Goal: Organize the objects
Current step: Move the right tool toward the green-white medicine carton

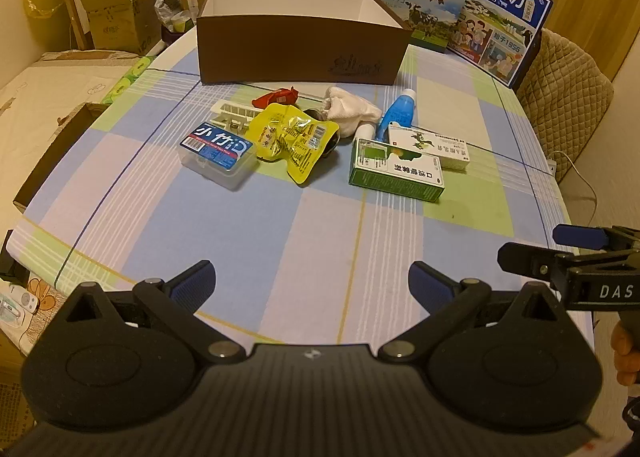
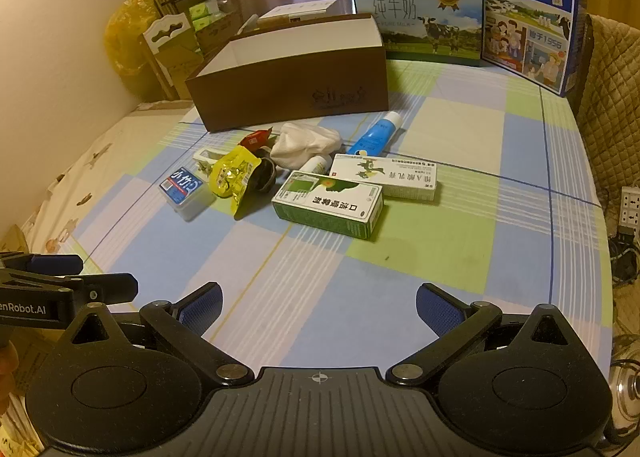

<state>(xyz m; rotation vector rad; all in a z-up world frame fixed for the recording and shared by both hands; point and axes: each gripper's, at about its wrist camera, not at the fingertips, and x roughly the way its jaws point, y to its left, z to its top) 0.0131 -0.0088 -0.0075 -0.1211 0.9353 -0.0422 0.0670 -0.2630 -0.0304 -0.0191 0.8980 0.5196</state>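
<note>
Both the left gripper (image 1: 311, 281) and right gripper (image 2: 319, 303) gape empty; green box (image 2: 328, 203) lies ahead, long axis crosswise, nearer the right.

Both claws wide open, nothing held.
Left claw (image 1: 311, 283) and right claw (image 2: 319, 303) sit low in frame, side by side.

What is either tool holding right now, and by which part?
Nothing. The left tool and right tool are both open and empty above the checked tablecloth, short of the green box and the other clutter.
</note>
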